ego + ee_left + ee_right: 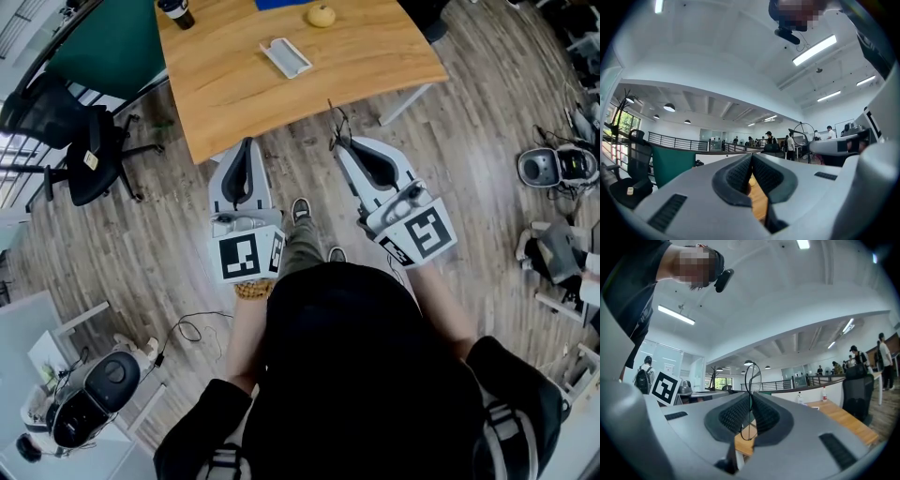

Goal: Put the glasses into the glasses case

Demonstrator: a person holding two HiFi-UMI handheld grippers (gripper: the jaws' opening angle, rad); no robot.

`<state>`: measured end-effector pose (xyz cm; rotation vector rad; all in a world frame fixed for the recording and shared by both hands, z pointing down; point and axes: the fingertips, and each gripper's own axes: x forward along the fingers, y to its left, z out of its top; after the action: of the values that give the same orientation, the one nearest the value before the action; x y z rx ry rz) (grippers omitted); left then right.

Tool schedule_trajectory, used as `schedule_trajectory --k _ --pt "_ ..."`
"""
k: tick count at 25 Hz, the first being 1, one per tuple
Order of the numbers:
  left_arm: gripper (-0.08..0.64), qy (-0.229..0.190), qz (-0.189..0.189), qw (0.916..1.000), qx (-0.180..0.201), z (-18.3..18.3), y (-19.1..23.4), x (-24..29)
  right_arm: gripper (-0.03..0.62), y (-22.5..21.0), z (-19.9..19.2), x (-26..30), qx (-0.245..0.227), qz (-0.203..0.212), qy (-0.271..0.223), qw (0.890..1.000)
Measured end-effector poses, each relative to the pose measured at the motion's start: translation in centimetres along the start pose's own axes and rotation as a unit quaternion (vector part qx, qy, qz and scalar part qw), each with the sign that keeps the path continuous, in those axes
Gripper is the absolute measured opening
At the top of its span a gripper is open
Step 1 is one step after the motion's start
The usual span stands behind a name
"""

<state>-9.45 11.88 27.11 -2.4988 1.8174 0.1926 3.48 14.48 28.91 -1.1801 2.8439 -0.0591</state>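
Note:
The glasses case [285,56], white and lying open, rests on the wooden table [375,66], well ahead of both grippers. My right gripper [339,142] is shut on the glasses [335,122], whose thin black wire frame sticks up past the jaw tips near the table's front edge. In the right gripper view the glasses [752,376] stand upright, pinched between the dark pads of that gripper [750,404]. My left gripper [248,143] hangs beside it over the floor. In its own view the left gripper [751,164] has its jaws pressed together with nothing between them.
A yellow round object [321,15] and a dark cup [176,11] sit at the table's far side. A black office chair [89,145] stands to the left. Floor machines [558,167] and cables lie to the right, another machine [89,394] at lower left.

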Motion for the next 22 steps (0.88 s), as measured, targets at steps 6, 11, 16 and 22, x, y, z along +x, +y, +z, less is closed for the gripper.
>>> schedule_trajectory --k 6,11,16,22 --pt "0.020 -0.005 -0.019 0.9998 -0.008 0.2 2.0 3.5 0.032 -1.7 0.8 2.8 -0.009 -0.020 0.003 1.000" --pt "0.020 0.000 -0.042 0.9989 -0.021 -0.5 3.0 6.4 0.032 -2.9 1.2 4.4 -0.009 -0.042 0.008 0.999" --pt "0.020 0.001 -0.070 0.9970 -0.033 -0.9 3.5 9.1 0.032 -4.4 1.3 5.8 0.005 -0.065 0.008 0.998" --pt "0.020 0.008 -0.093 0.9948 -0.042 -1.5 5.0 11.0 0.032 -5.5 1.1 8.1 0.032 -0.082 0.001 0.996"
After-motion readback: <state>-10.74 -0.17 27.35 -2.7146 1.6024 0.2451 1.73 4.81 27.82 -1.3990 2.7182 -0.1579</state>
